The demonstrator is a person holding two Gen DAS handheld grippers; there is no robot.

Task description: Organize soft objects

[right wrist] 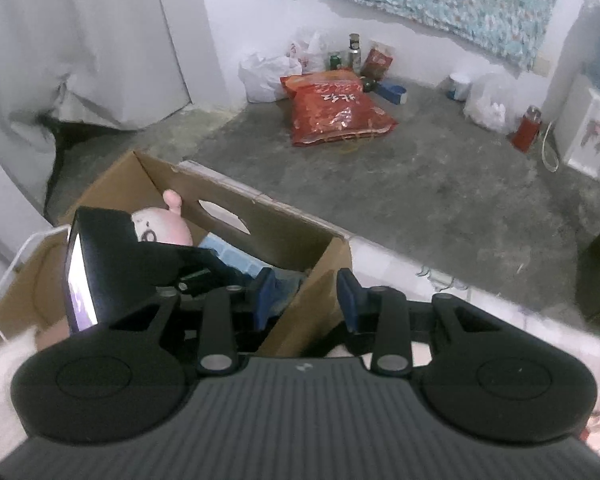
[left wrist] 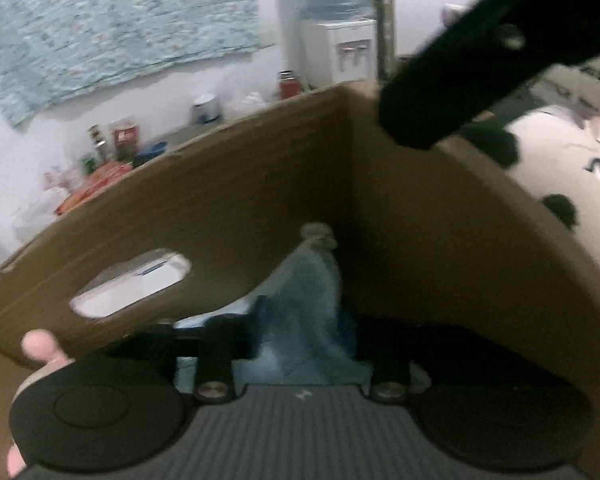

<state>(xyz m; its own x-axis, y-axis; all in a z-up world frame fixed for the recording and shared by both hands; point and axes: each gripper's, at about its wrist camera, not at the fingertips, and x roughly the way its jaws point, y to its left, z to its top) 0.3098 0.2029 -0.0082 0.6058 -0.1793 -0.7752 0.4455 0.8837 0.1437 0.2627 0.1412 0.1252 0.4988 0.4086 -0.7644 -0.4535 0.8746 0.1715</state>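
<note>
An open cardboard box (left wrist: 220, 200) fills the left wrist view. A blue-grey plush toy (left wrist: 308, 292) stands in its inner corner, between the fingers of my left gripper (left wrist: 310, 336), whose jaws stand wide apart, open. A pink plush (right wrist: 164, 232) and something light blue (right wrist: 228, 256) also lie in the box (right wrist: 220, 208). My right gripper (right wrist: 306, 300) is open, one blue pad inside and one outside the box's side wall. One of its black fingers (left wrist: 412, 120) hangs over the box rim. The left device's black housing (right wrist: 112, 248) hides part of the box.
A white plush with black patches (left wrist: 560, 168) lies outside the box on the right. On the concrete floor beyond are a red bag (right wrist: 336, 116), white plastic bags (right wrist: 264, 72), cans and a water dispenser (left wrist: 340, 48). A thumb (left wrist: 40, 348) holds the left handle.
</note>
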